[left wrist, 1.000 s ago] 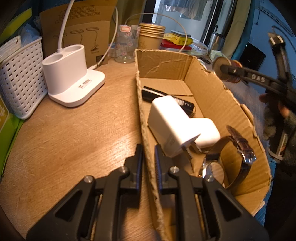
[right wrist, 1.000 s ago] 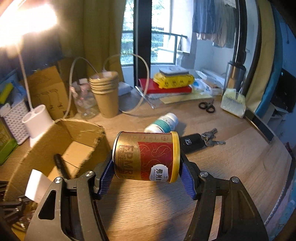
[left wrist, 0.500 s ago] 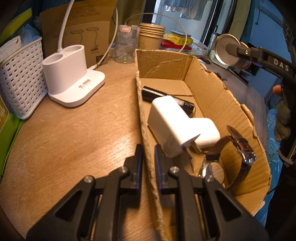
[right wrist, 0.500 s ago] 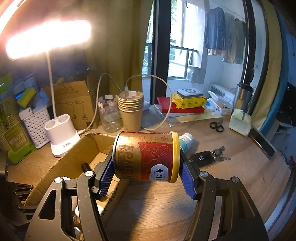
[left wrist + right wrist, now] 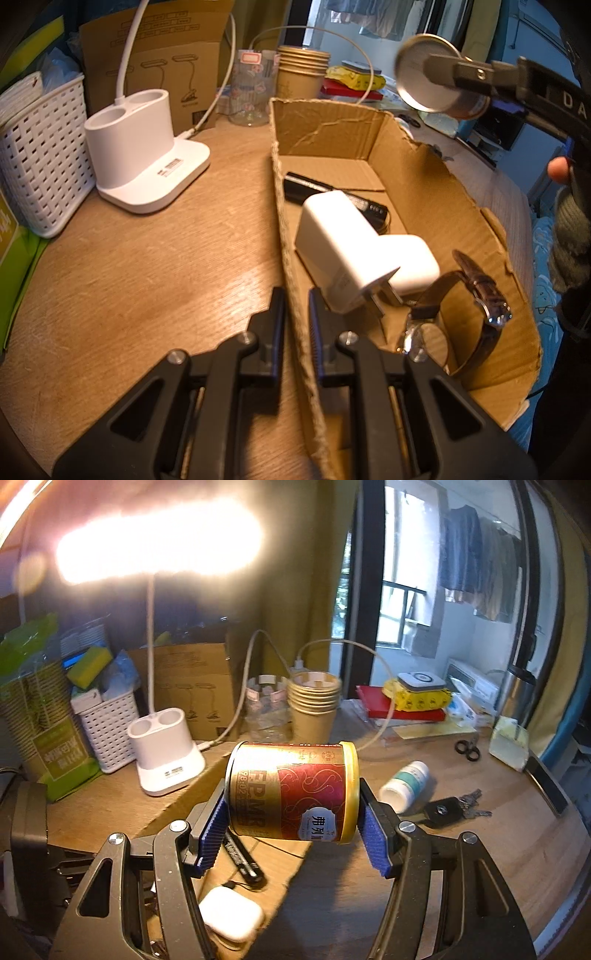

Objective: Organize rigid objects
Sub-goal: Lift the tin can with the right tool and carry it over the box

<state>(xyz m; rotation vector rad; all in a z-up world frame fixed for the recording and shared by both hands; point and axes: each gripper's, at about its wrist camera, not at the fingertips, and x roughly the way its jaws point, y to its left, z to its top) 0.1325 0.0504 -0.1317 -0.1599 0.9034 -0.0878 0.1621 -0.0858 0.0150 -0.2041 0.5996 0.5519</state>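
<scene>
— What changed over the last second?

— Higher now: the right hand-held gripper [image 5: 476,75] has lifted the can [image 5: 428,74] from beside the cardboard box [image 5: 424,173] to above its far right corner, and the can's metal end looms larger in the left wrist view.

— And the left hand-held gripper [image 5: 296,314]?

— Same place as before, its fingers [image 5: 275,317] nearly pressed together, pinching the box's near left wall between them. One finger is outside over the desk [image 5: 147,266], the other inside the box.

— What lies in the box from that view?

— A white charger [image 5: 340,251] with its prongs toward the camera, leaning on a second white block [image 5: 413,266]. Behind them is a black pen-like device [image 5: 325,192], and near the right wall a wristwatch [image 5: 458,317] with a brown strap. To the left on the desk stands a white lamp base [image 5: 144,155], beside a white basket [image 5: 40,166].

— And the right wrist view?

— The right hand-held gripper [image 5: 291,834] clamps the red and gold can [image 5: 291,790] sideways, blue pads [image 5: 212,834] on each end of it. Below it part of the box floor shows, with the black device [image 5: 243,860] and a white block [image 5: 232,915]. Off to the right on the desk lie a white bottle [image 5: 404,786] on its side and a car key [image 5: 447,812] with keys attached. Paper cups [image 5: 314,709] are stacked behind the can.
</scene>
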